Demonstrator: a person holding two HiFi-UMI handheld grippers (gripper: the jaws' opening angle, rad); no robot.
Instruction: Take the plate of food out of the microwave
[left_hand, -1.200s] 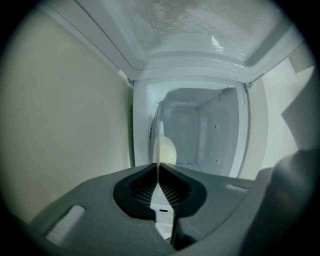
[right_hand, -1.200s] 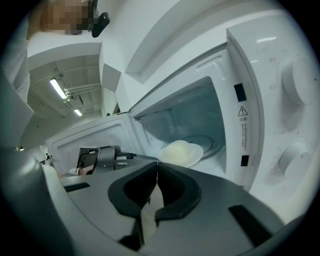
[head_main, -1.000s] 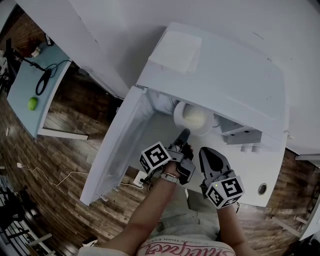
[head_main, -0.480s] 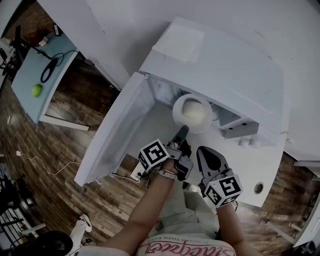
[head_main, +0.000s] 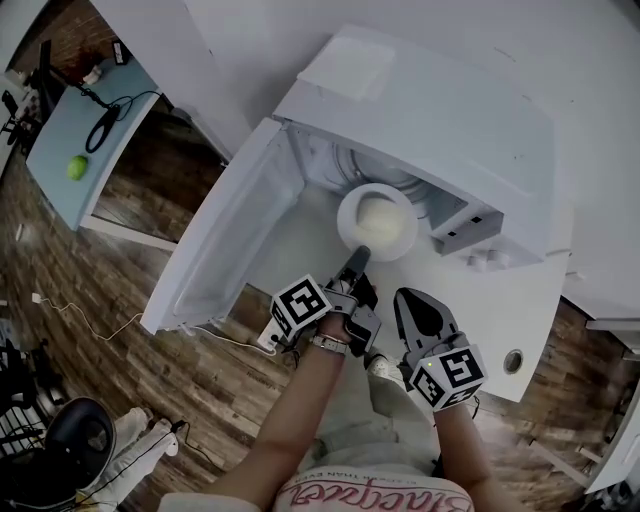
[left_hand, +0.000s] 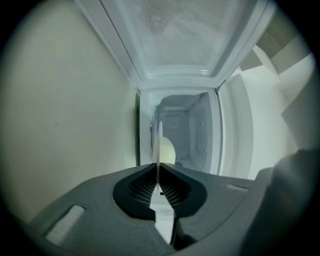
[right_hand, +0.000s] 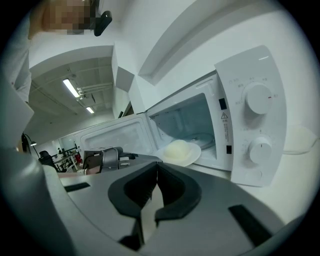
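Microwave (head_main: 440, 110) sits on a white tabletop (head_main: 490, 320), cavity open. Door (head_main: 230, 240) is swung wide to the left, well apart from the plate.

Left tool (head_main: 358, 258): jaws closed down to a sliver, clamped on the near rim of the plate (head_main: 400, 240). The left gripper view shows the rim edge-on, pinched between both pads. Tool points into the cavity, roughly level.

Right tool (head_main: 412, 300): jaws together at the tips, nothing between them. It sits just right of the left tool, nearer the person, and touches neither plate nor microwave.

Plate is at the cavity mouth, partly inside and partly out over the front sill, per the head view and right gripper view. 1 pale dome of food (head_main: 378, 215) sits mid-plate.

Control panel is right of the opening, with 2 knobs: upper (right_hand: 258, 98), lower (right_hand: 260, 149).

Far left: a separate blue tabletop (head_main: 60, 150) with 1 green ball (head_main: 77, 167) and a black cable (head_main: 103, 130).
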